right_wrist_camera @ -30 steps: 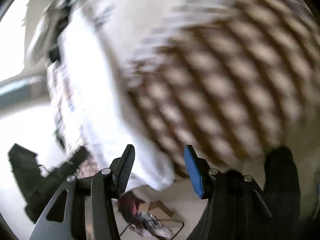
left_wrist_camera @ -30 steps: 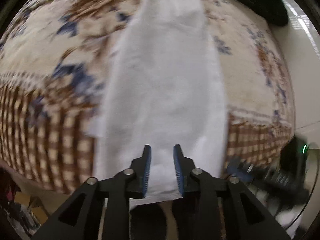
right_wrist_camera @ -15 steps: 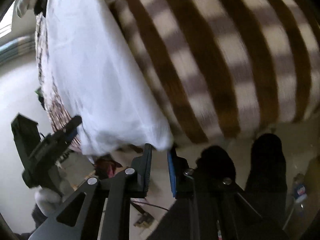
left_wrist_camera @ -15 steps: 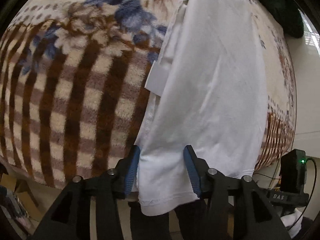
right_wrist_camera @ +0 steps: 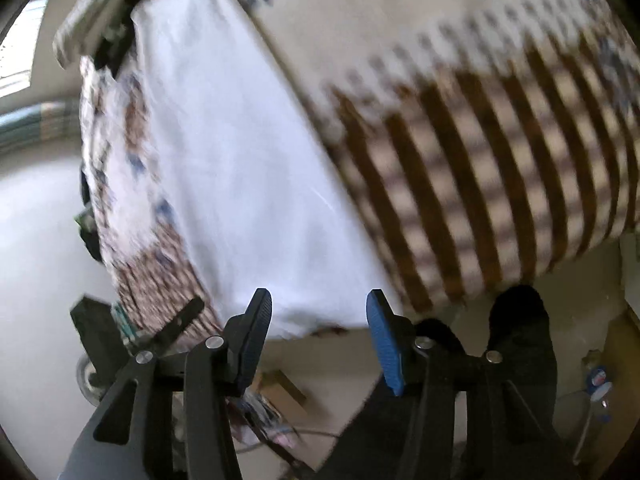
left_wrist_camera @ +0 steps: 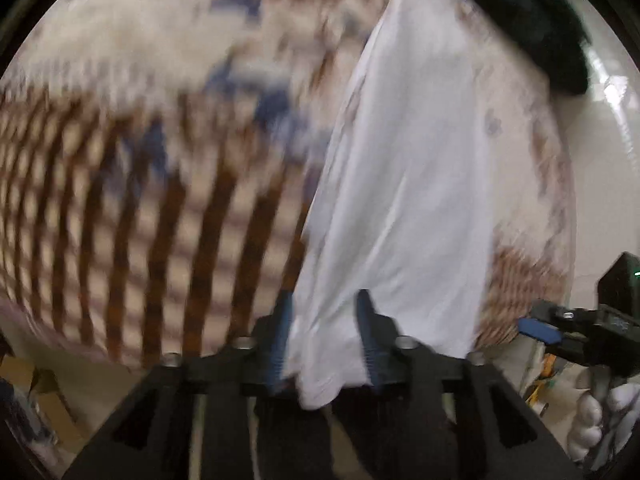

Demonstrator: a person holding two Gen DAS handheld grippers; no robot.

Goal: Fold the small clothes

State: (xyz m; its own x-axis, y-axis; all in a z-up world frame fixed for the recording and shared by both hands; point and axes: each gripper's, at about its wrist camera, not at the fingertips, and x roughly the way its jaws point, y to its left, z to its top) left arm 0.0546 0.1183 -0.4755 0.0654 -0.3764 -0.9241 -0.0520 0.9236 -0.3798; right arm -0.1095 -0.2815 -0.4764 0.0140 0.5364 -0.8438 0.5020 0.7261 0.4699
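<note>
A white garment (left_wrist_camera: 408, 160) lies stretched out as a long strip on a brown-checked floral blanket (left_wrist_camera: 160, 220), with its near hem hanging over the bed edge. My left gripper (left_wrist_camera: 324, 298) straddles that hem. The cloth bunches loosely between the blue pads, and the picture is blurred. In the right wrist view the same garment (right_wrist_camera: 240, 168) runs away up the blanket (right_wrist_camera: 480, 160). My right gripper (right_wrist_camera: 318, 294) is opening just in front of the hem's other end, with nothing pressed between its pads. Its blue pad (left_wrist_camera: 536, 328) also shows at the right of the left wrist view.
A dark garment (left_wrist_camera: 540, 28) is heaped at the far end of the bed. The person's dark legs (right_wrist_camera: 520, 320) stand by the bed edge. On the floor below lie a cardboard box (right_wrist_camera: 280, 388), cables and a bottle (right_wrist_camera: 598, 376).
The right jaws, pinched together at the hem's corner half a second ago, now stand wide and have pulled back. The left jaws are wider than a second ago, and that hand has slid sideways.
</note>
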